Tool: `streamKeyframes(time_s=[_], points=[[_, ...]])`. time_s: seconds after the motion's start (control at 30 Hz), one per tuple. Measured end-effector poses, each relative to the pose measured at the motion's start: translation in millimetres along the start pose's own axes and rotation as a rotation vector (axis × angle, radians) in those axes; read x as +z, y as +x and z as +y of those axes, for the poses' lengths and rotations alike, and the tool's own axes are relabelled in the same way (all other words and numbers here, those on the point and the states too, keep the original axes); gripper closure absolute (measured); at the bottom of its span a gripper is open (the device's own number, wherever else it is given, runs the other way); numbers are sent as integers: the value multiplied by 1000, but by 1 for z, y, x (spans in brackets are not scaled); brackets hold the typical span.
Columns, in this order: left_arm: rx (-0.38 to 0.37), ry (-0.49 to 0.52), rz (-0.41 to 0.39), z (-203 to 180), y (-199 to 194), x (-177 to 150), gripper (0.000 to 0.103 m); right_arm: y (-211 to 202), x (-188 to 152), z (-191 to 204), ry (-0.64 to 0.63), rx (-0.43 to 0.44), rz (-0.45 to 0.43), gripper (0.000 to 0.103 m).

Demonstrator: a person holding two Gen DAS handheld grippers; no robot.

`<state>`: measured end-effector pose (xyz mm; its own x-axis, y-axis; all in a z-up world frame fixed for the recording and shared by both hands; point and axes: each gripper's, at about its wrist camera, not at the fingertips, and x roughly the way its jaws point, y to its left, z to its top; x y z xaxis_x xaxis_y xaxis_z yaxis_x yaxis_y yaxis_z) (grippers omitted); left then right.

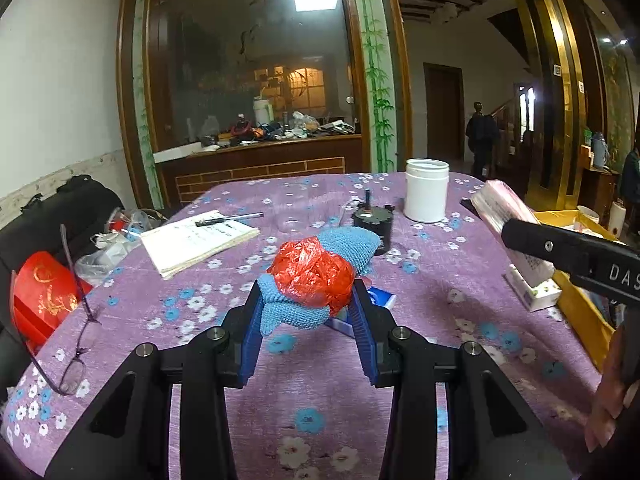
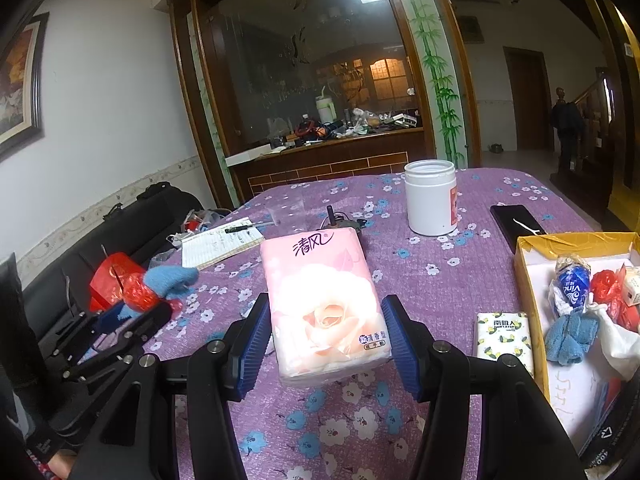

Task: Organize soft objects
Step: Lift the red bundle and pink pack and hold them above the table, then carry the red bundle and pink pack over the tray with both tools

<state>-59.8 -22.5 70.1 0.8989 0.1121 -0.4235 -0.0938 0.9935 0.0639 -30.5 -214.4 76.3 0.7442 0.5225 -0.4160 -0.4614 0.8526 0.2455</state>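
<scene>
My left gripper [image 1: 306,304] is shut on a bundle of a crumpled red plastic bag [image 1: 312,272] and a blue knitted cloth [image 1: 348,246], held above the purple floral tablecloth [image 1: 320,400]. The bundle also shows at the left of the right wrist view [image 2: 160,286]. My right gripper [image 2: 326,330] holds a pink tissue pack [image 2: 324,304] between its blue pads, lifted over the table. The pink pack shows at the right of the left wrist view [image 1: 508,216]. An open yellow cardboard box [image 2: 528,280] at the right holds a blue cloth [image 2: 570,336], a red bag and wrappers.
A white jar [image 2: 430,198], a notebook with a pen [image 1: 196,238], a small motor [image 1: 370,216], a black phone [image 2: 516,224], eyeglasses [image 1: 76,344] and a small tissue pack [image 2: 504,338] lie on the table. A black sofa with a red bag [image 1: 40,296] stands left.
</scene>
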Motion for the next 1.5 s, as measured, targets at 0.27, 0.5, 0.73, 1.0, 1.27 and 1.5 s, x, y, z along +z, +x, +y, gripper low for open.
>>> streamKeyframes(time_s=[0.27,0.5,0.73,1.0,1.27,1.5], points=[[-102,33,30,-36,-3,7,65,-18,5,-24,91,-1,-26,46],[-177,69,42,-73,-8,19,65,-54,8,-46,140,-17,-84,46],[-256,113,49,-118,-14,33,65,-88,8,-87,220,-51,-120,46],[-332,177,48,-167,-21,44,65,-125,3,-142,325,-105,-149,46],[-409,212,91,-213,-17,53,65,-154,-2,-173,364,-157,-179,46],[-475,221,183,-251,-2,56,65,-168,-5,-200,370,-222,-149,46]])
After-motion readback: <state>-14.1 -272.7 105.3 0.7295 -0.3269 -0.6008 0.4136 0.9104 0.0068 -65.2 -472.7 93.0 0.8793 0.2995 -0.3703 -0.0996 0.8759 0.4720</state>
